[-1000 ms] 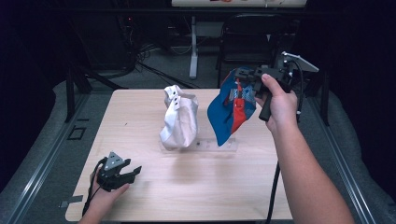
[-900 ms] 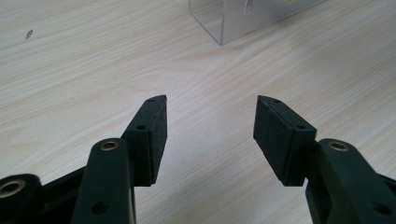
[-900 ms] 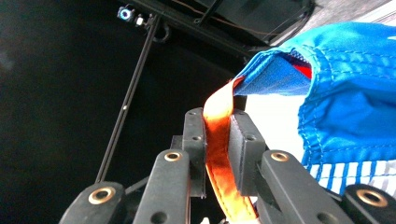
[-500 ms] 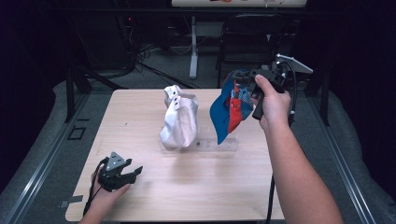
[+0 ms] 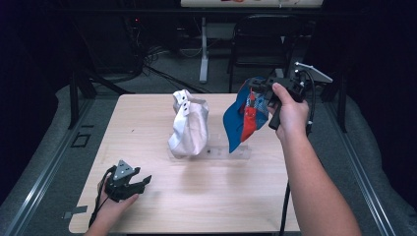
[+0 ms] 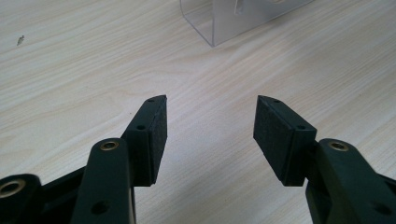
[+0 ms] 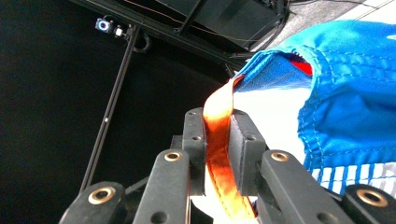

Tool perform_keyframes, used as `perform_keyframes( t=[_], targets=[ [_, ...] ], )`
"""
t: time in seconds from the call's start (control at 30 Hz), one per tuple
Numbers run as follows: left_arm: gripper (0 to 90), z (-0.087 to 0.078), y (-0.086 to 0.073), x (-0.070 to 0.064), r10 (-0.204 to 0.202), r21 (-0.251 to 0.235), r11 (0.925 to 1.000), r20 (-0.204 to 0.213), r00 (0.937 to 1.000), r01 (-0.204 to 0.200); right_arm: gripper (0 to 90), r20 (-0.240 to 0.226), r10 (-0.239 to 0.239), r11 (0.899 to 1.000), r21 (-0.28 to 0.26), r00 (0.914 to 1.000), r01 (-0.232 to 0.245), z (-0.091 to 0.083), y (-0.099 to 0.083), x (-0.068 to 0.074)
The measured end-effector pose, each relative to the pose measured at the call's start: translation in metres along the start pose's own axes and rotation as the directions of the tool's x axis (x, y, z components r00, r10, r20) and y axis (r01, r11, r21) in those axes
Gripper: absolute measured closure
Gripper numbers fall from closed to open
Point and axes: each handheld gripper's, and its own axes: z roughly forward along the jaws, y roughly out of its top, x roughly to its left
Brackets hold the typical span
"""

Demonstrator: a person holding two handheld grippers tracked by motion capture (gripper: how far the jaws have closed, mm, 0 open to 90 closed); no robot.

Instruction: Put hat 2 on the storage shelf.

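Observation:
A blue and red cap (image 5: pixel 242 117) hangs in the air over the table's right side. My right gripper (image 5: pixel 259 93) is shut on its orange strap (image 7: pixel 218 140), and the blue crown (image 7: pixel 345 112) fills the right of the right gripper view. A white cap (image 5: pixel 189 125) stands on a clear acrylic stand (image 5: pixel 216 151) at the table's middle. My left gripper (image 5: pixel 142 183) rests low near the front left corner, open, with bare wood between its pads (image 6: pixel 156 135). A corner of the clear stand (image 6: pixel 224 18) lies ahead of it.
The light wooden table (image 5: pixel 147 123) has dark floor all around it. A black chair (image 5: pixel 265 39) and a white table leg (image 5: pixel 204 49) stand behind the far edge. A cable (image 5: pixel 285 206) trails down from the right gripper along the forearm.
The right hand has drifted slightly left and down with the blue cap. The left gripper has stayed in place.

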Motion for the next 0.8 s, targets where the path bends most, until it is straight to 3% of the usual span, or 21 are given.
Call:
perform_keyframes(
  t=[0.4, 0.8],
  targets=[
    [44.9, 0.000, 0.000, 0.000, 0.000, 0.001, 1.0000, -0.001, 1.0000, 0.000, 78.2, 0.022, 0.019, 1.000, -0.021, 0.9996, -0.018, 0.000, -0.001, -0.009],
    [44.9, 0.000, 0.000, 0.000, 0.006, 0.003, 1.0000, 0.000, 1.0000, -0.006, 78.1, 0.047, 0.029, 0.998, -0.062, 0.9985, -0.026, -0.017, 0.001, -0.017]
  ],
)
